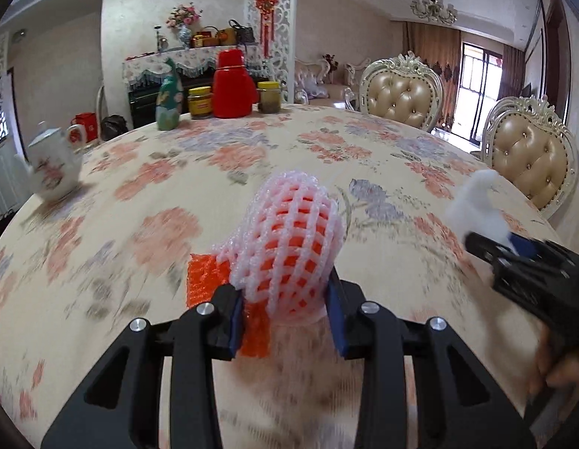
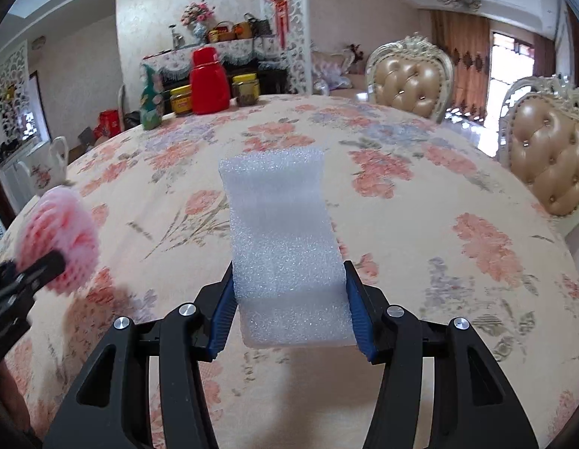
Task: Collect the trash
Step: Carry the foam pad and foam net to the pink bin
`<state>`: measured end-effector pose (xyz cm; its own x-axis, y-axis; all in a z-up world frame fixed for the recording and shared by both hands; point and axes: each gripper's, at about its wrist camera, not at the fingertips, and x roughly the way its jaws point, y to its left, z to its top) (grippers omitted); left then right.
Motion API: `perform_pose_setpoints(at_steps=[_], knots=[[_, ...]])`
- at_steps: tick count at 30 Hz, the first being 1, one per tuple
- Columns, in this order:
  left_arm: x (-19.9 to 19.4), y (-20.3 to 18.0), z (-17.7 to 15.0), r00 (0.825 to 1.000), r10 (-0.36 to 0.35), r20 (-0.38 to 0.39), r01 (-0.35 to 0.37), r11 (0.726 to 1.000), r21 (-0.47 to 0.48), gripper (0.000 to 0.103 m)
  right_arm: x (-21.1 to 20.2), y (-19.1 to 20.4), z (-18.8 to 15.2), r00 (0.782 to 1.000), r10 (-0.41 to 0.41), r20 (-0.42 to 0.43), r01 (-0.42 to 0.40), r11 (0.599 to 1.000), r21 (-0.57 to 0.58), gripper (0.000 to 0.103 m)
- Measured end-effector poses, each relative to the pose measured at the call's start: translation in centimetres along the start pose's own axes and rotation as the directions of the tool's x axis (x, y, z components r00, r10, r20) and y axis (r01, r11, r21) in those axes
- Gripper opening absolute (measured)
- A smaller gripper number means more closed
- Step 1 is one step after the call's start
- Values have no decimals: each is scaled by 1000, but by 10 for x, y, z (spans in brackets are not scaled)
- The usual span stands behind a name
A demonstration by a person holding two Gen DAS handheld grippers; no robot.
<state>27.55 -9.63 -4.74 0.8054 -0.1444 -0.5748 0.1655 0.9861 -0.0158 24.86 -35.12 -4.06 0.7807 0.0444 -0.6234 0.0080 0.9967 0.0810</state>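
In the left wrist view my left gripper (image 1: pixel 285 312) is shut on a pink foam fruit net (image 1: pixel 289 239) with orange foam (image 1: pixel 207 280) tucked in it, held above the floral tablecloth (image 1: pixel 158 194). The picture is blurred by motion. My right gripper (image 2: pixel 289 310) is shut on a white foam sheet (image 2: pixel 282 232) that sticks up and forward from its blue pads. Each view shows the other tool: the right gripper (image 1: pixel 514 262) with the white foam (image 1: pixel 476 202) at the right, the left gripper (image 2: pixel 38 267) with the pink net (image 2: pixel 61 235) at the left edge.
At the table's far side stand a red thermos (image 1: pixel 232 86), two yellow-lidded jars (image 1: pixel 199 101), and a green bird-shaped bottle (image 1: pixel 170 101). A white teapot (image 1: pixel 49 166) sits at the left edge. Two padded chairs (image 1: pixel 401 93) line the right side. A hand (image 1: pixel 558 370) grips the right tool.
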Motion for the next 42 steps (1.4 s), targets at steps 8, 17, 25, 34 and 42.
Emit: perform_pose_setpoints(at_steps=[8,17,25,34,42], knots=[[-58,4,-32,997,45,63,-44,999,-13,39,-37,23,-25,999,50,-17,-51,997,-60,52],[-103,-10,-65,996,7,93,-5,1000,-18,40,-99,34,-65,998,71,-1,-70,990,-119,52],[-128,-34,-83,992,-60,111,58,998,17,40,-142,14,-98,998,43,41,-39,996,-85,52],[-143,-71,-93,982,-160,102,153,985,79,40,-182,-21,-123,995,-9,98,10,1000,-12,52],[-154,-104,-99,968,-231,97,216,966,141,40,-210,-48,-141,988,-58,140,52,998,46,52]])
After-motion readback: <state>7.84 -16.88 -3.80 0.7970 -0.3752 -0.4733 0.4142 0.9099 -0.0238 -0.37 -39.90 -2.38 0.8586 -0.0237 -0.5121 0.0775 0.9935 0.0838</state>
